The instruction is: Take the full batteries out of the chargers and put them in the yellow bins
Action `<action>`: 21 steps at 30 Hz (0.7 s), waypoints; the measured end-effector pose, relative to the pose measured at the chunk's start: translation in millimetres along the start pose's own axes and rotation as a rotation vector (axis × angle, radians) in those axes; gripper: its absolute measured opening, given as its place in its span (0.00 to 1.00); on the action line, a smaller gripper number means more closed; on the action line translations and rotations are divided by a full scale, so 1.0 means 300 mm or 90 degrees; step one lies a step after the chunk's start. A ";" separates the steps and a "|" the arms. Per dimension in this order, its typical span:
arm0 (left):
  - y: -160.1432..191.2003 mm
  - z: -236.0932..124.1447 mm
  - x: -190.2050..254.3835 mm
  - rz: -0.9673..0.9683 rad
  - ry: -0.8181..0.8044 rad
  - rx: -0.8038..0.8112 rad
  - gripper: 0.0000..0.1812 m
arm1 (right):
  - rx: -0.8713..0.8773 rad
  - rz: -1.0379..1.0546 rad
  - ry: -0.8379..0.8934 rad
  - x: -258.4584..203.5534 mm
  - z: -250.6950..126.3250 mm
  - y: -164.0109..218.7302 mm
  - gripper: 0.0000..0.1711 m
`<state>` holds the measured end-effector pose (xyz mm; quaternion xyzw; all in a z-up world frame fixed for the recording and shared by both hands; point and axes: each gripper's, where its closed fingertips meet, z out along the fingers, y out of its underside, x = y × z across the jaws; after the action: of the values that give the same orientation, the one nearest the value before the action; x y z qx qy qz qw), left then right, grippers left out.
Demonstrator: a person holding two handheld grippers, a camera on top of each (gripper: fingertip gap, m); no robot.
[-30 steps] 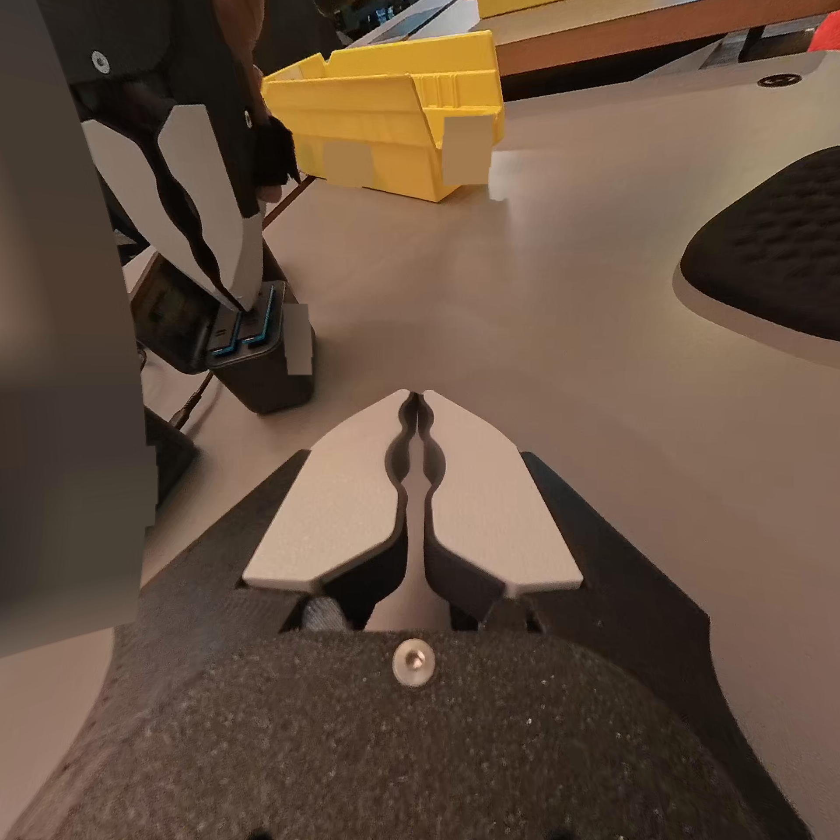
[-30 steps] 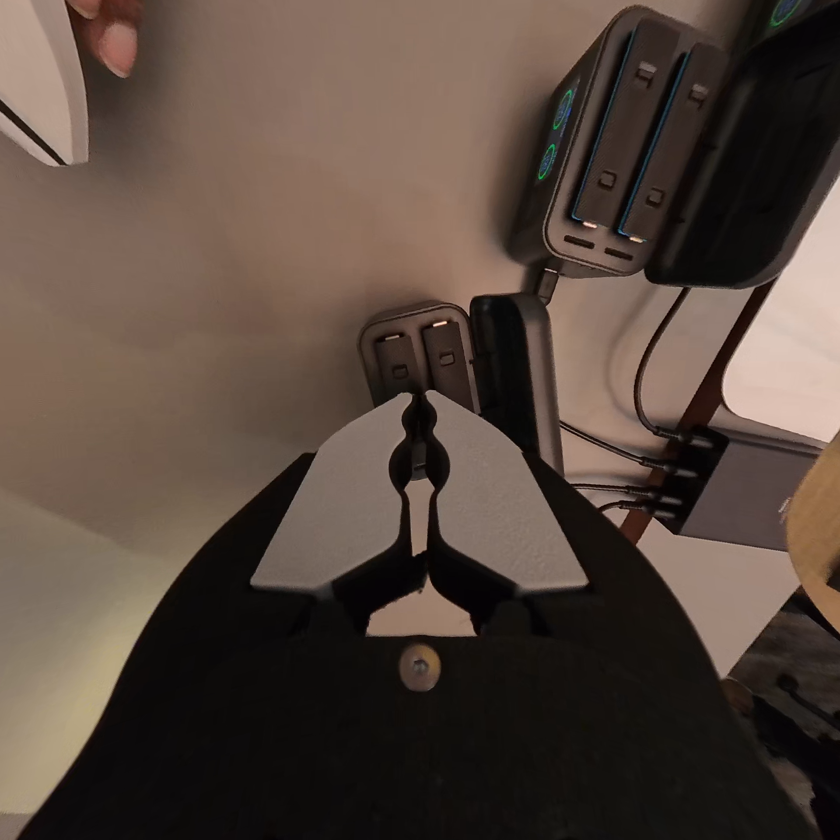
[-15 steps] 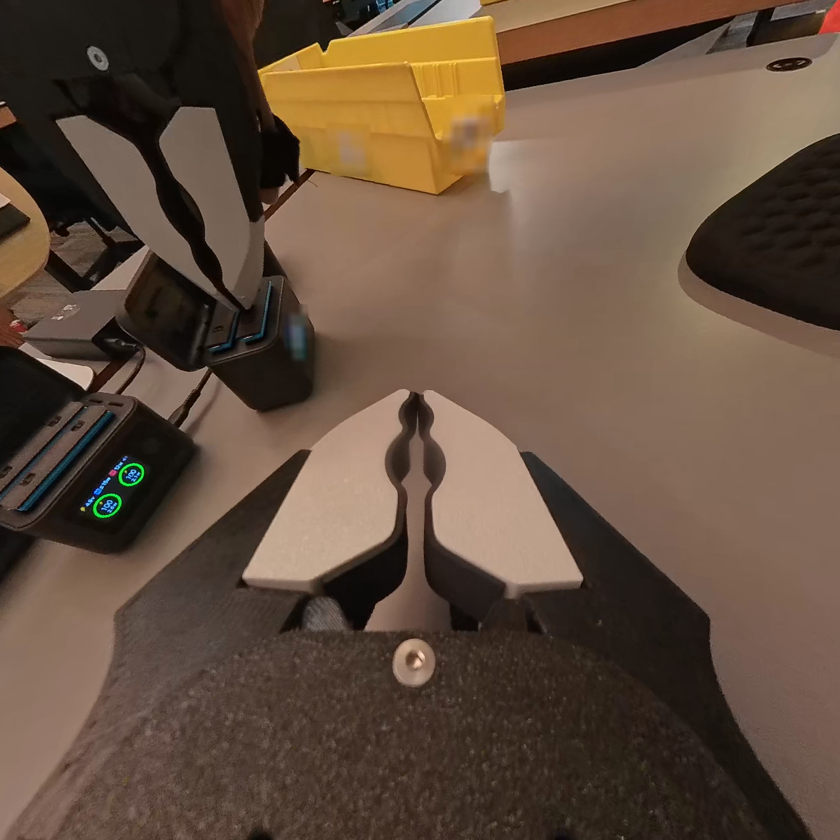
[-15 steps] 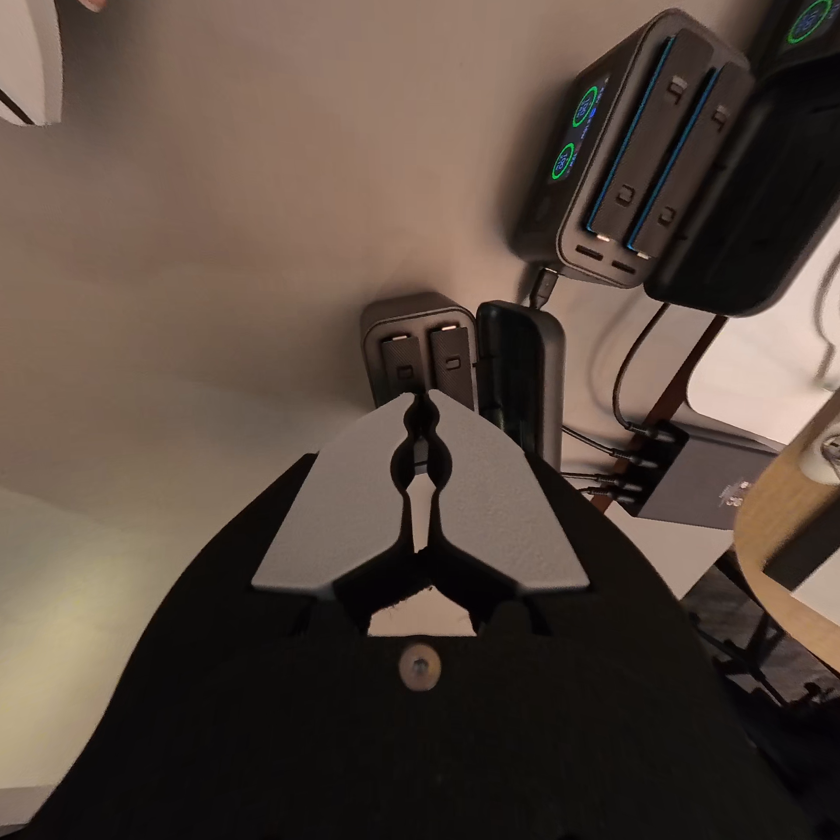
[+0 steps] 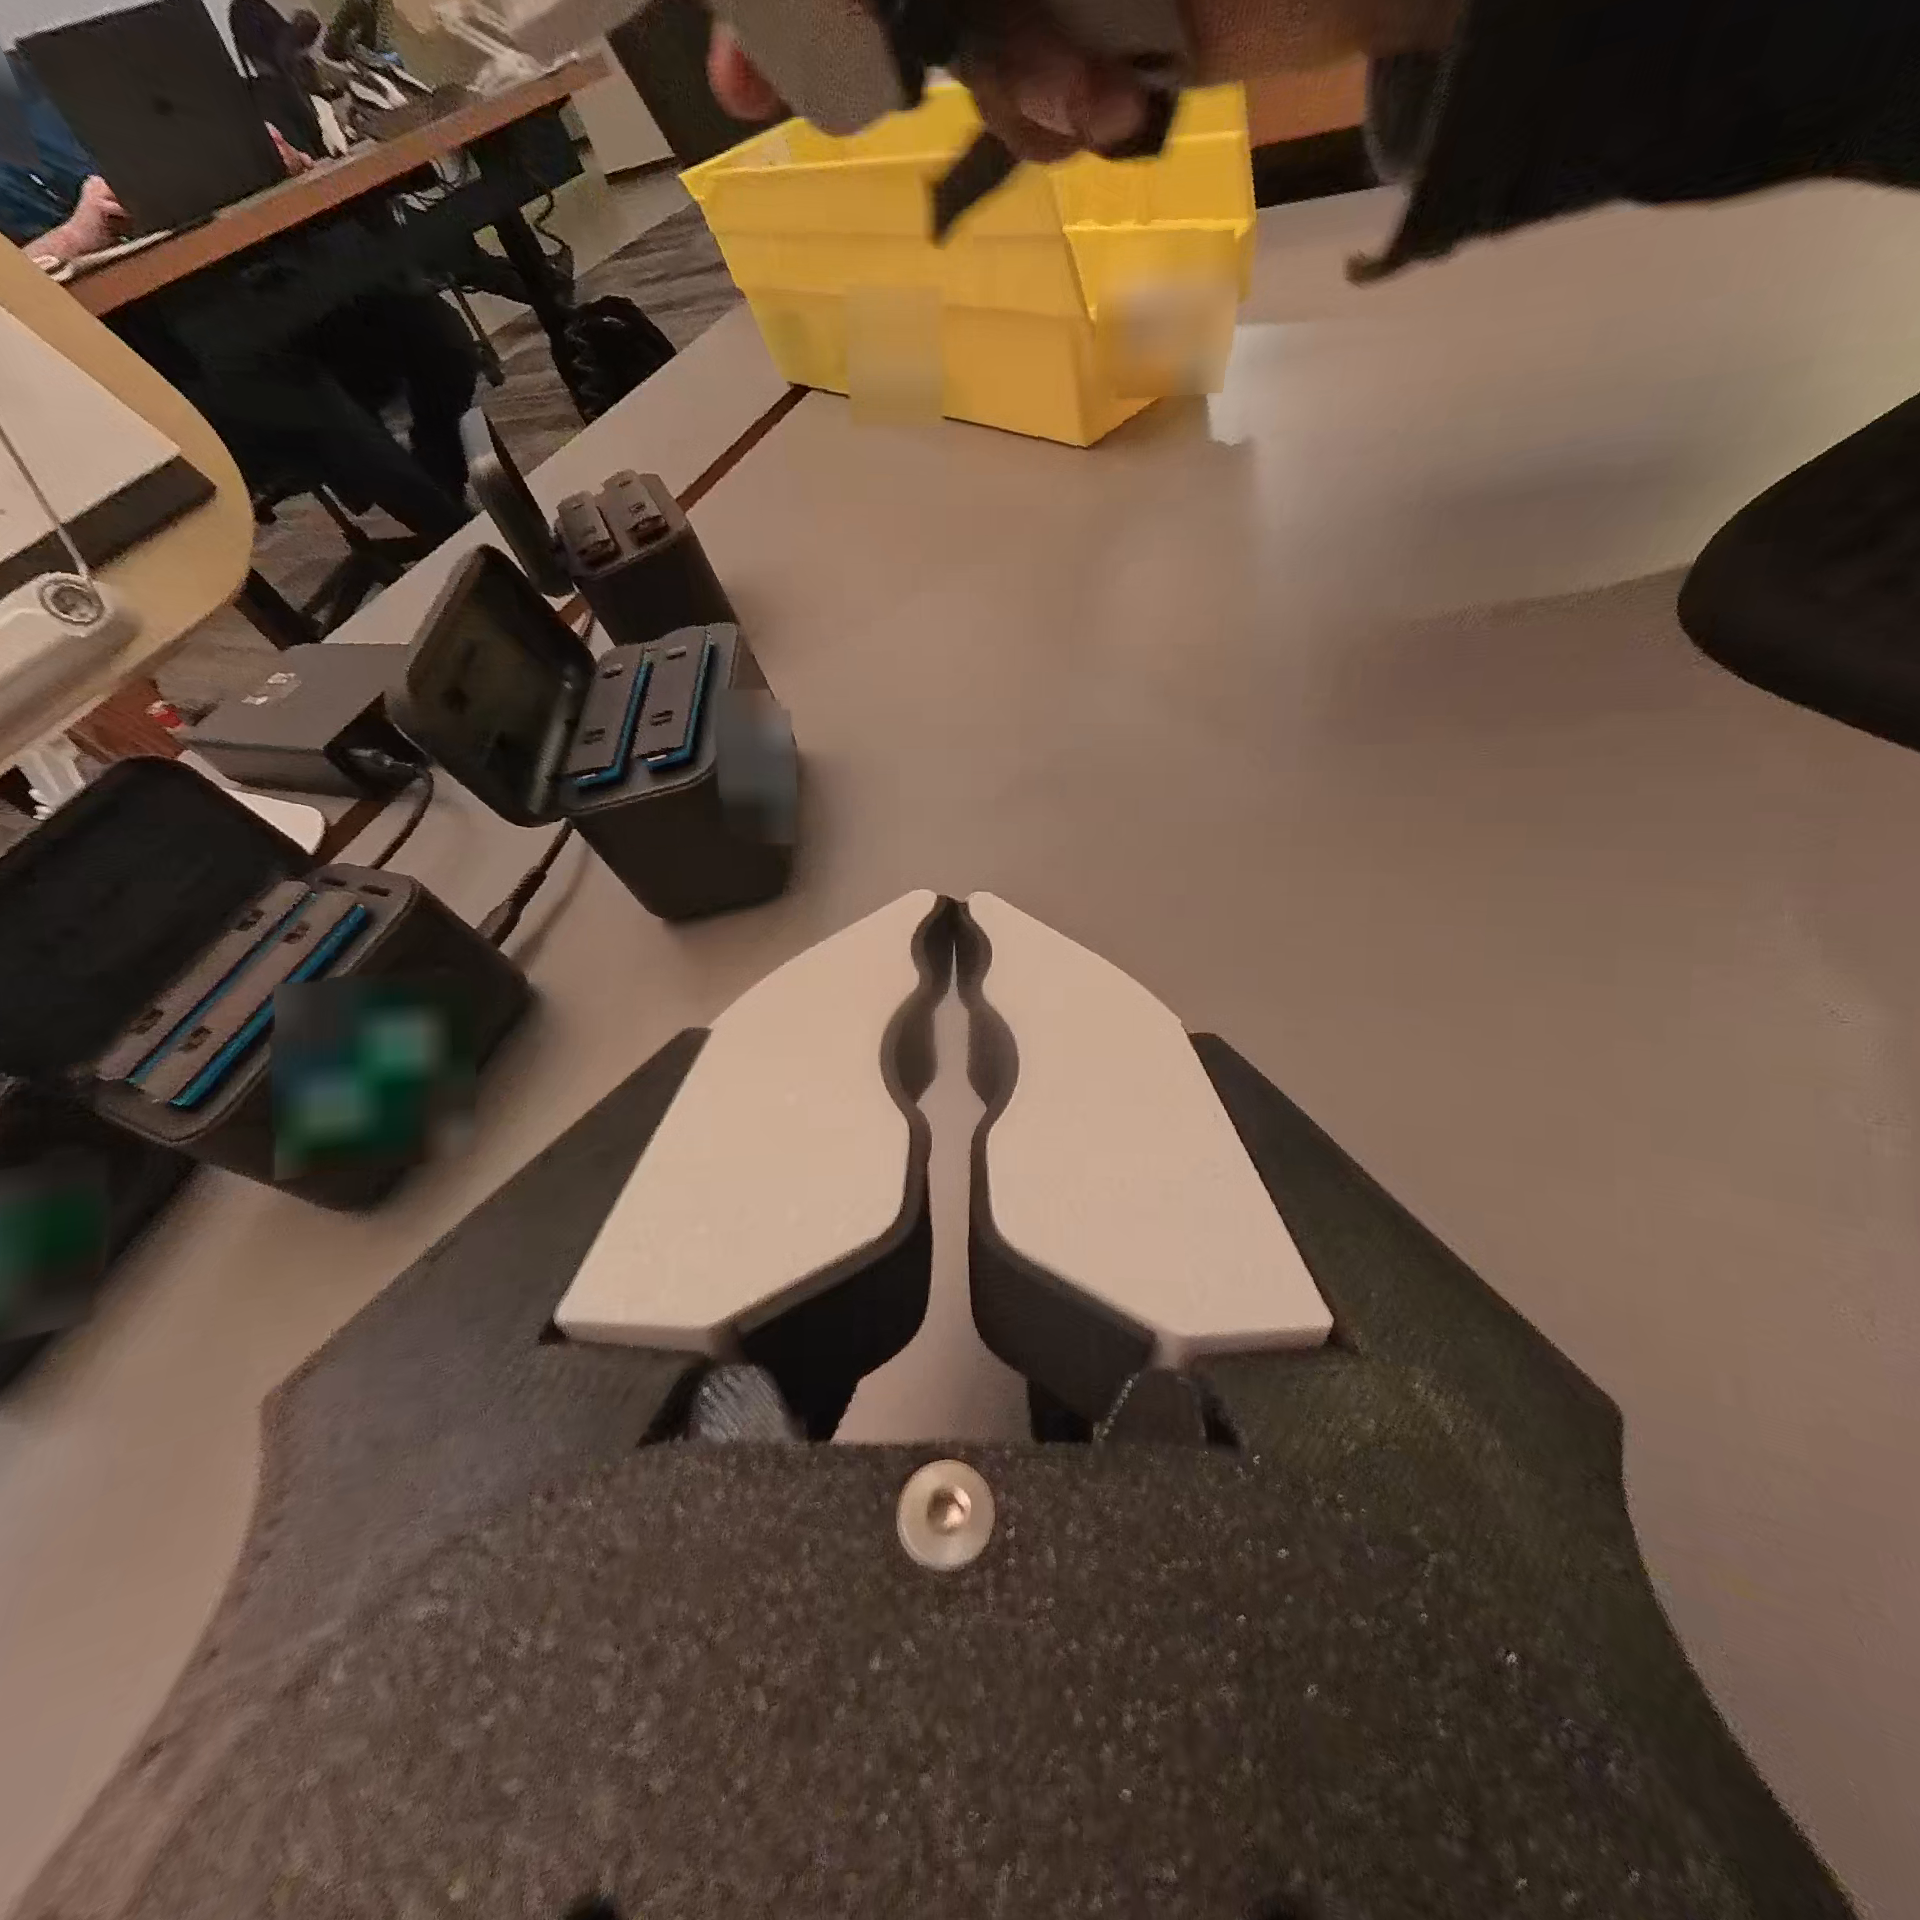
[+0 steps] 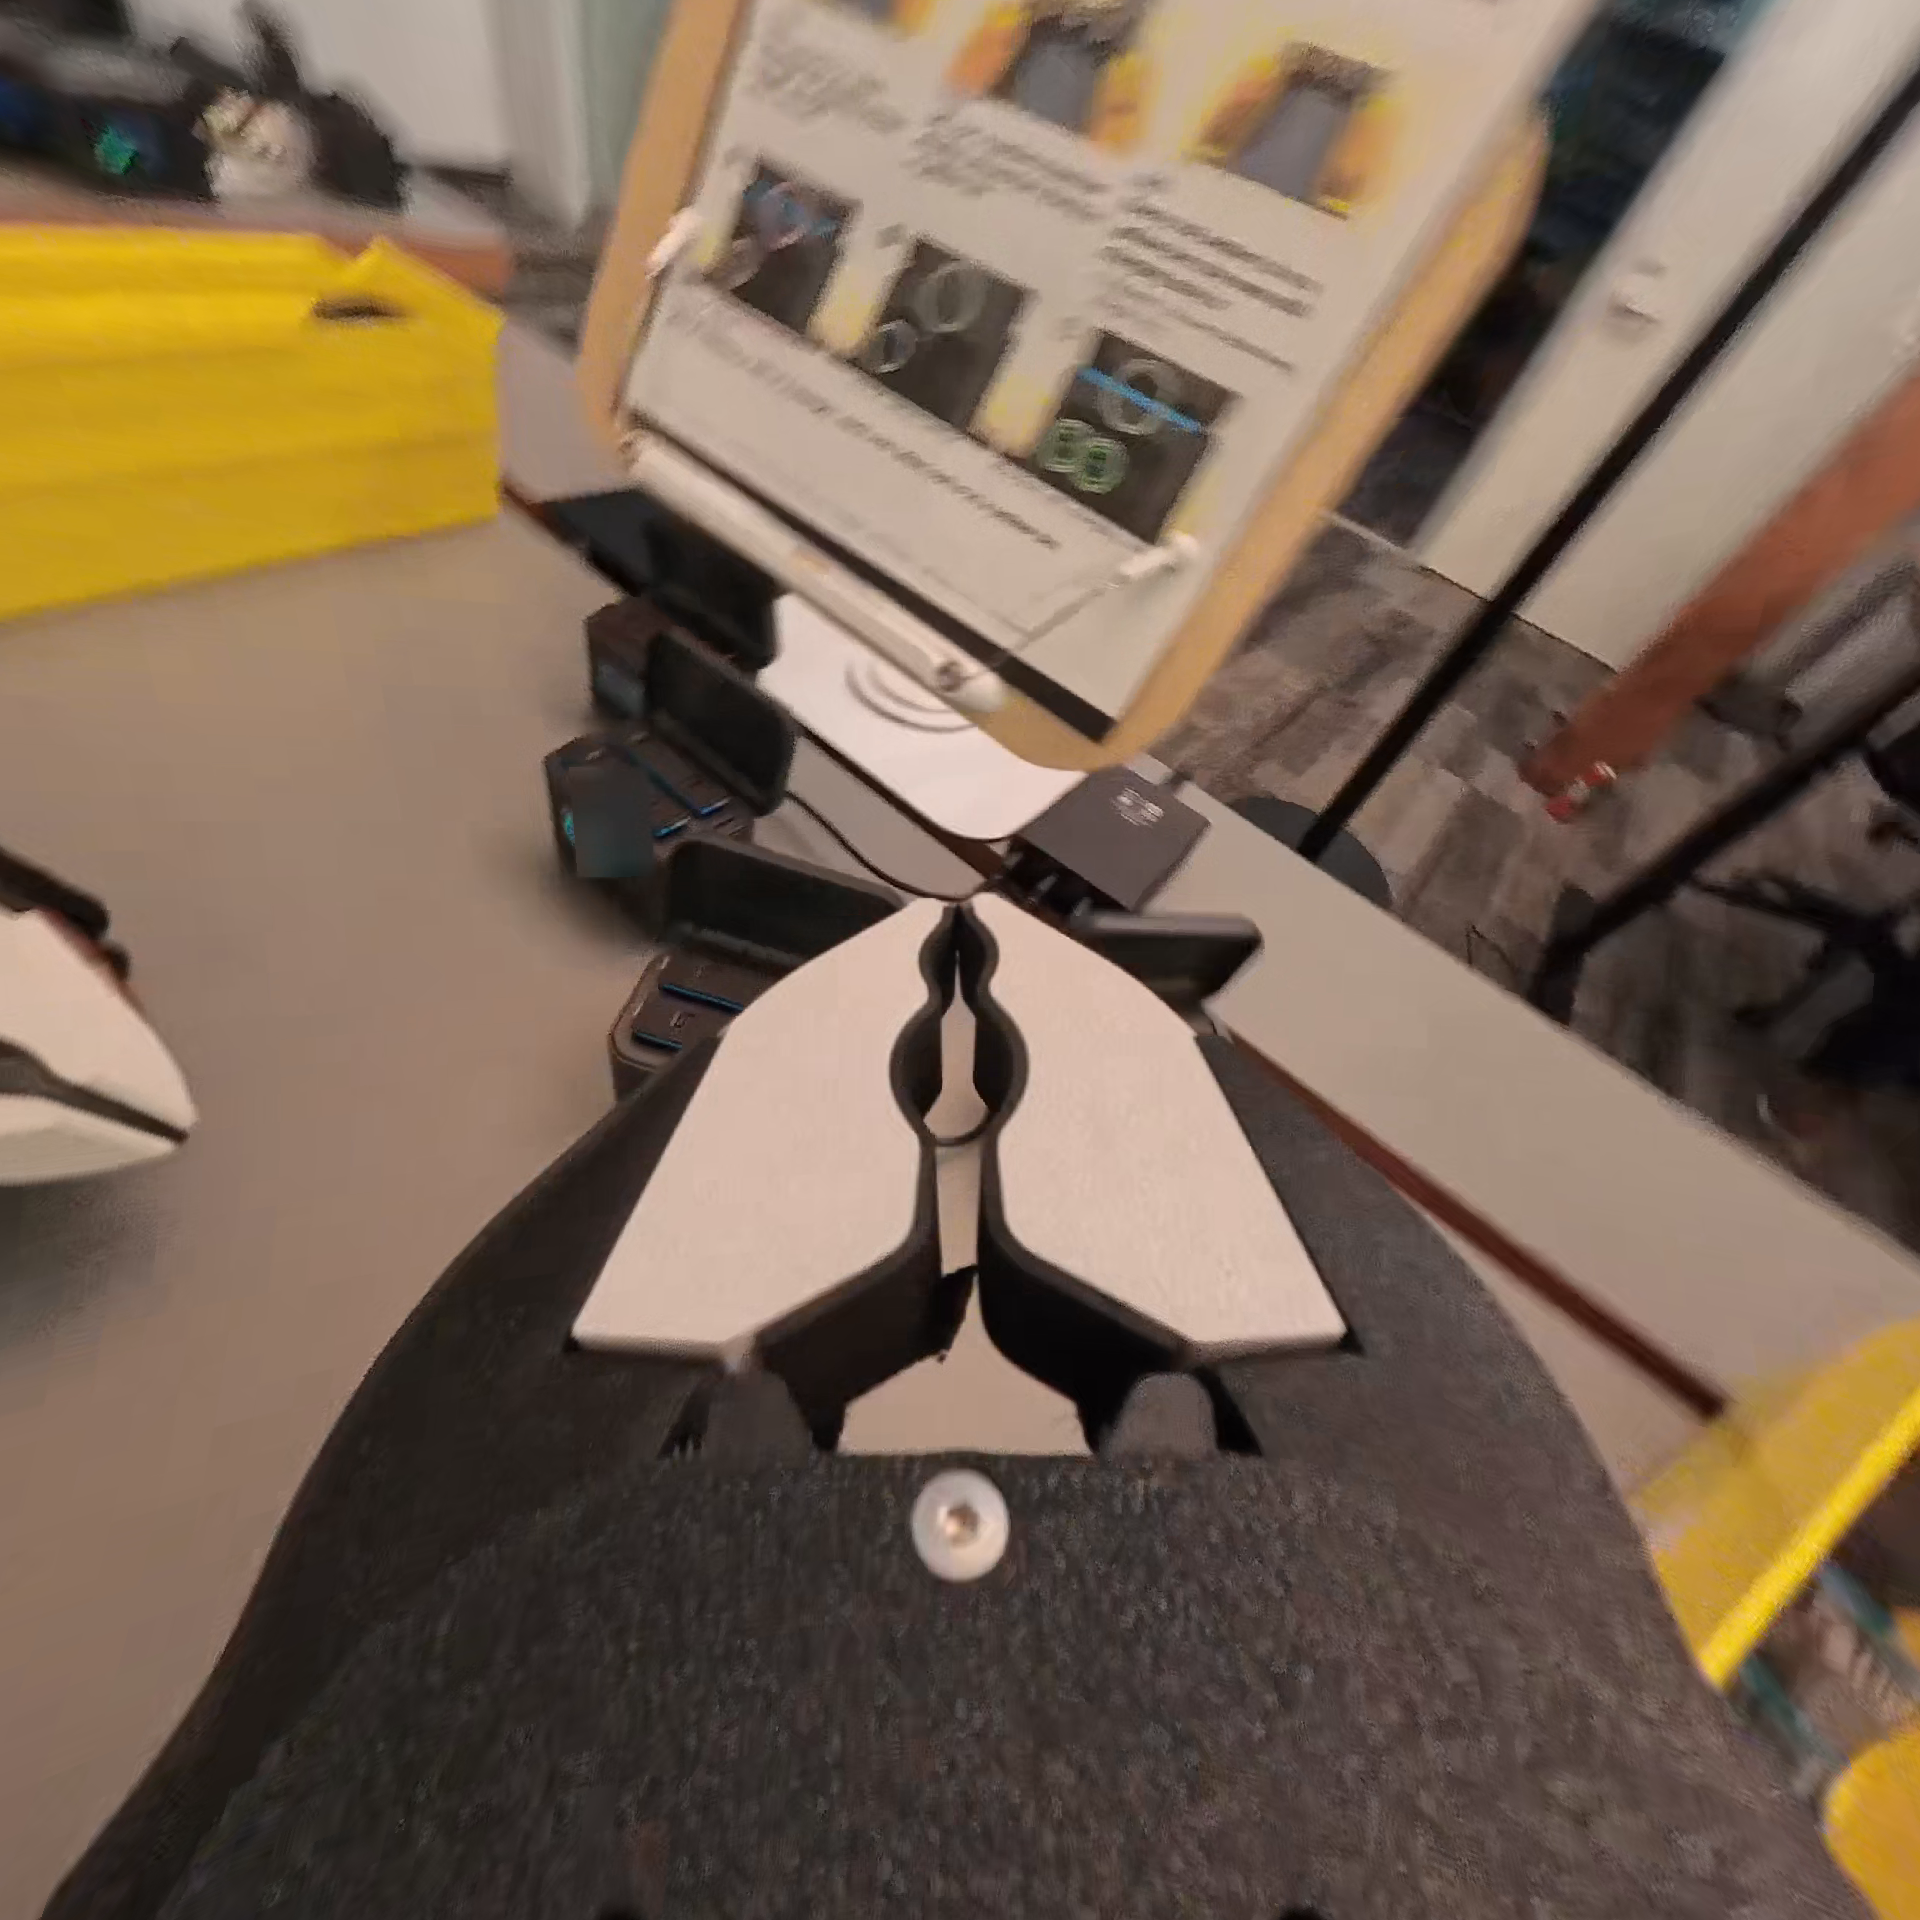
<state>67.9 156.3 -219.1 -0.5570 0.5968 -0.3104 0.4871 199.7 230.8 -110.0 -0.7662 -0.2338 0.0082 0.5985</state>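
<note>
Batteries (image 5: pixel 642 717) sit upright in pairs in the open chargers (image 5: pixel 681 821) along the table's (image 5: pixel 1195 748) left edge, ahead and to the left of my left gripper (image 5: pixel 953 906), their long top faces running away from me toward the yellow bin (image 5: pixel 997 312) at the far end. My left gripper is clenched on nothing and rests low over the table. My right gripper (image 6: pixel 954 914) is also closed with nothing between its tips, aimed over the chargers at a tilted instruction board (image 6: pixel 1039 343). I judge the left gripper nearer the closest charger, so it would swing left and come down across a battery's narrow width.
</note>
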 end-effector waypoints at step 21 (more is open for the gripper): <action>-0.003 -0.062 -0.213 -0.032 -0.169 0.058 0.00 | 0.092 0.225 0.199 0.076 -0.180 0.248 0.02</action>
<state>44.9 214.6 -197.1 -0.5853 0.4982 -0.2724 0.5787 261.8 177.1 -157.2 -0.7422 0.0002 0.0108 0.6701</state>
